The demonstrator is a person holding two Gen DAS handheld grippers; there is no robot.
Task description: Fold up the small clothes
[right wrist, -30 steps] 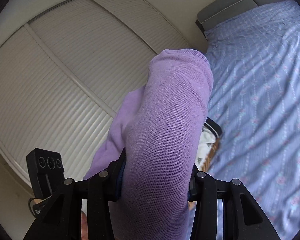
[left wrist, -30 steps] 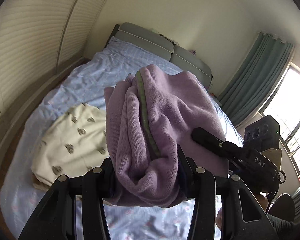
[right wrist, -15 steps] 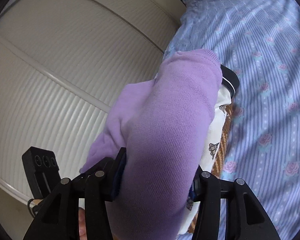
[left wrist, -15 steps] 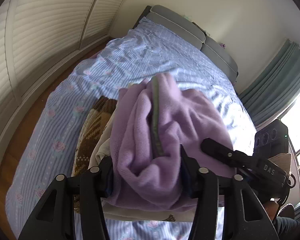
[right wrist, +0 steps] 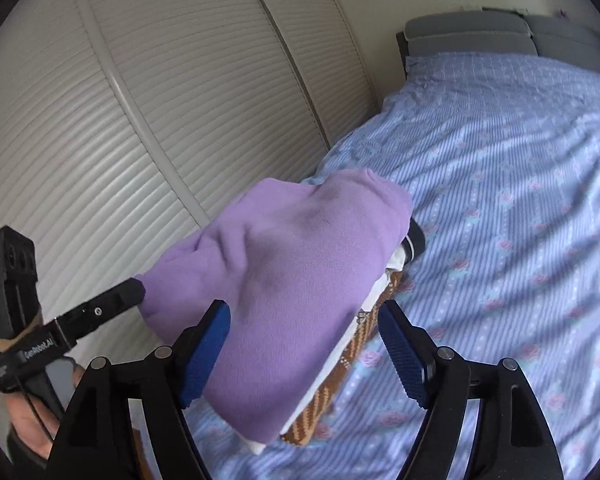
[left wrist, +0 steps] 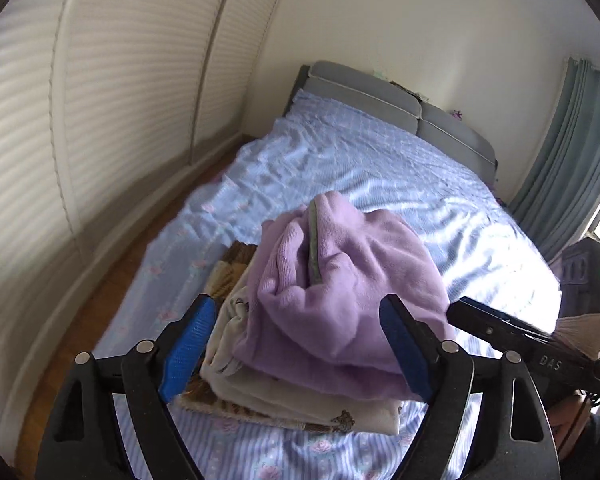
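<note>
1. The left gripper (left wrist: 296, 344) is opening; its blue pads (left wrist: 188, 344) are standing clear of the lilac knit (left wrist: 340, 300), which lies between them without being pinched.
2. The right gripper (right wrist: 304, 356) is likewise opening around the knit's other end (right wrist: 284, 280), with daylight showing on the right-hand pad and the left pad lying close against the cloth.
3. The knit, folded into a bundle, is resting on top of a stack: a cream garment (left wrist: 300, 396) and a brown patterned piece (right wrist: 336, 384), all lying on the blue sheet (left wrist: 380, 176) near the bed's edge.
4. Risk, snagging: a textured pad is possibly dragging loops of the knit as it withdraws, pulling the fold open.
5. Risk, slumping: the bundle is sitting rounded and loose, so it is likely springing apart once unsupported.
6. Risk, toppling: the knit is overhanging the stack's near side in the right wrist view; a nudge from a retreating finger is liable to be shifting the pile toward the bed's edge.
7. Risk, collision: the two grippers are working close together, so tips are at risk of clashing.
</note>
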